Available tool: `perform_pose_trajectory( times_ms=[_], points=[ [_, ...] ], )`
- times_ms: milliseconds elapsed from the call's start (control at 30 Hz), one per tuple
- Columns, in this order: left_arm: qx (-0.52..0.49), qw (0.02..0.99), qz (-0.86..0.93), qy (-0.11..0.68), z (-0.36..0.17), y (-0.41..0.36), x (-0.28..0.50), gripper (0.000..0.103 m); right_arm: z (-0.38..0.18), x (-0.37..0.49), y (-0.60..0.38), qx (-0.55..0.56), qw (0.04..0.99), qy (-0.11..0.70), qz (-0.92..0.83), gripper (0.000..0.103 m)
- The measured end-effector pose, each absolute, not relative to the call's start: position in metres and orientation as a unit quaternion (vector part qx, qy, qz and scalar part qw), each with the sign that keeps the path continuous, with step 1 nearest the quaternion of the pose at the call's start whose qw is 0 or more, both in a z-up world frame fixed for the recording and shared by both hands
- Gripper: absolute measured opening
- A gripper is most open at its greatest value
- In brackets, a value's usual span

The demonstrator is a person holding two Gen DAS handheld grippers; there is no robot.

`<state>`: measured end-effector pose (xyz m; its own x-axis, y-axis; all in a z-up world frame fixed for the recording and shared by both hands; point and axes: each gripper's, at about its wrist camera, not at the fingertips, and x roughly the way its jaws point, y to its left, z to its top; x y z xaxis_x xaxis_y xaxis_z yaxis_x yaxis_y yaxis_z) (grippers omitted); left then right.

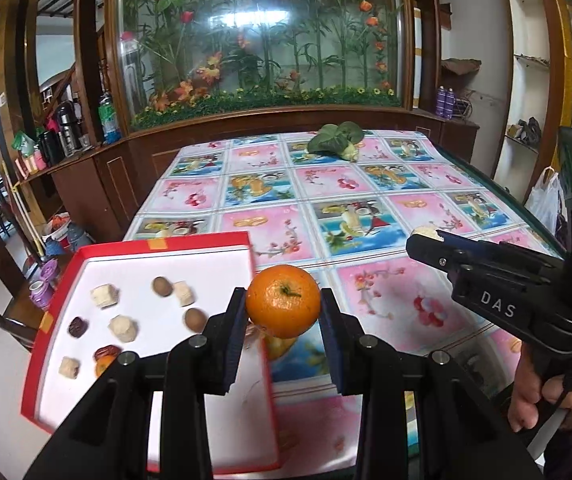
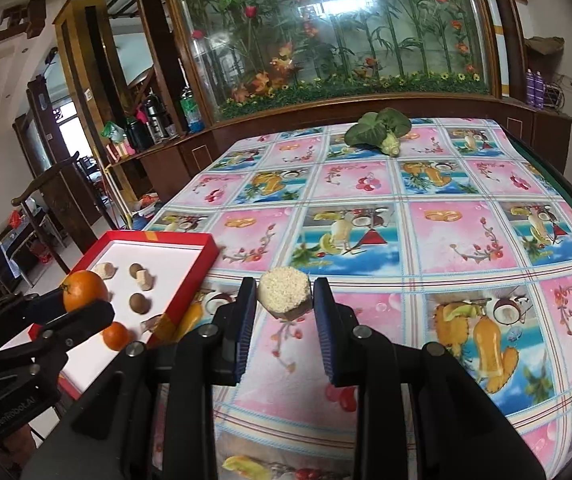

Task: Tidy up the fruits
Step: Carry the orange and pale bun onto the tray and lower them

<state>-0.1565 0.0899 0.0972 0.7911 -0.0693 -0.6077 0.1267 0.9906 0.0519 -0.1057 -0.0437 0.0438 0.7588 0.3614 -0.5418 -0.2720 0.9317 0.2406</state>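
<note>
orange (image 1: 282, 301) | clamped in left hand-held gripper (image 1: 282, 312) | right hand-held gripper (image 2: 284, 300) grips sugarcane chunk (image 2: 284, 290)

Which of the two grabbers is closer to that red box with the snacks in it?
The left. The left gripper, holding an orange, is at the red box's right edge. The right gripper, holding a pale chunk, is over the tablecloth, farther right.
</note>
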Motion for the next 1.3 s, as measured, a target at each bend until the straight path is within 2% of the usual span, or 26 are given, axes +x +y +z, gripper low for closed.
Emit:
perform_pose_trajectory(
  times_ms=[767, 1300],
  points=[
    [0.007, 0.944, 0.058, 0.324, 0.076, 0.198, -0.17, 0.035, 0.037, -0.128, 0.07, 0.016, 0.91, 0.313, 0.27, 0.031],
    [-0.017, 0.937, 0.086, 0.339, 0.059, 0.236, -0.163, 0.035, 0.017, -0.136, 0.132, -0.013, 0.885, 0.338, 0.319, 0.031]
  ],
)
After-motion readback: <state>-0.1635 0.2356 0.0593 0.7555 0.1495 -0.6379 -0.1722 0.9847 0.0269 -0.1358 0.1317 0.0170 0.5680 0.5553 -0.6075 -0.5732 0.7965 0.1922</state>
